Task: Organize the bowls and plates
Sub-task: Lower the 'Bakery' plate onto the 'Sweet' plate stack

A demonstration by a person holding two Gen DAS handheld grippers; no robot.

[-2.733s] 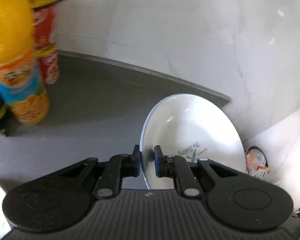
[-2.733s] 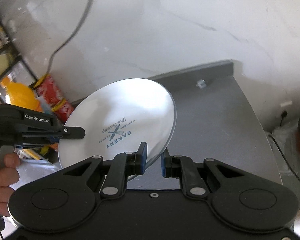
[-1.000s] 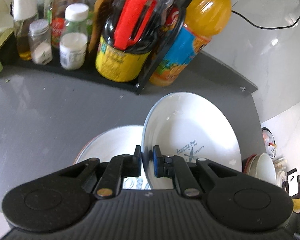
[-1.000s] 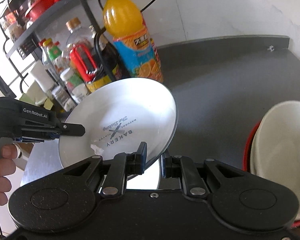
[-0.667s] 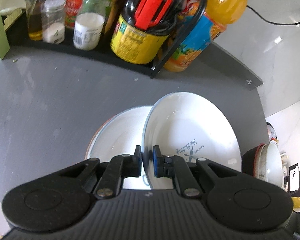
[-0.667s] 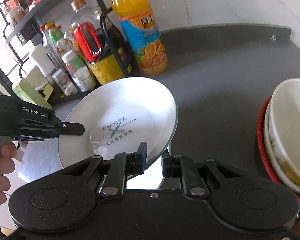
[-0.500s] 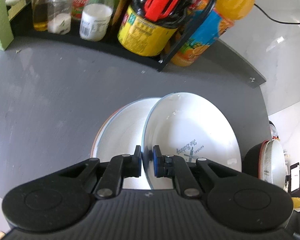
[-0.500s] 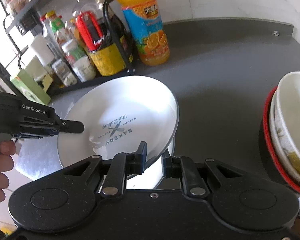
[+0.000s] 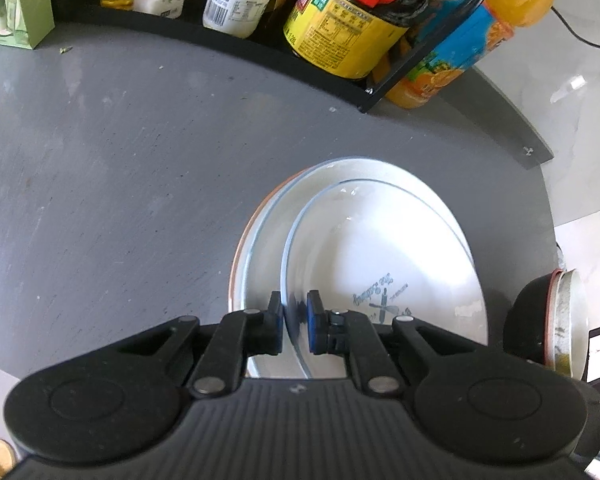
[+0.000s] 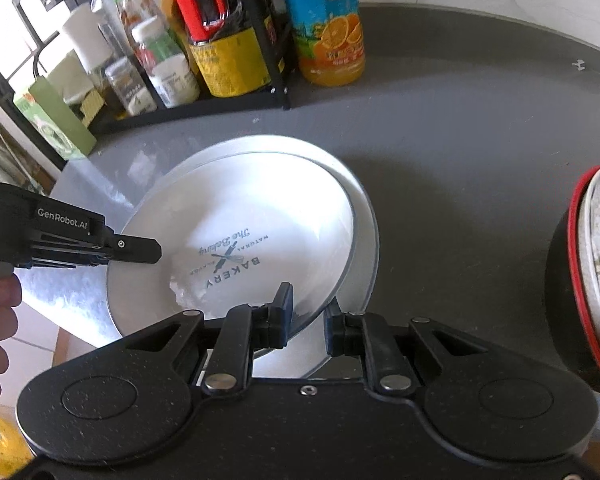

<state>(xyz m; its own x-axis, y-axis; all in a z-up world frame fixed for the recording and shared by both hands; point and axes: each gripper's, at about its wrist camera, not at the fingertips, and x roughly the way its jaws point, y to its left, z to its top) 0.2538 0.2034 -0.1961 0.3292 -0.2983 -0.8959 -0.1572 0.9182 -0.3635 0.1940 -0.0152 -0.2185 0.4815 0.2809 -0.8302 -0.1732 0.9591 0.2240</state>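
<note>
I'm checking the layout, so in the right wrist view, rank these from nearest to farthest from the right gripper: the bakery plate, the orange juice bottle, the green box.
1. bakery plate: its rim sits between the right gripper fingers.
2. green box: far left, by the rack.
3. orange juice bottle: straight ahead, at the back of the counter.

The last two are nearly too close to call.

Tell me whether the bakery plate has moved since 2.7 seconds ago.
Yes. The bakery plate, then held up against the marble wall, now hangs low over the plate stack on the grey counter, carried toward the bottle rack.
</note>
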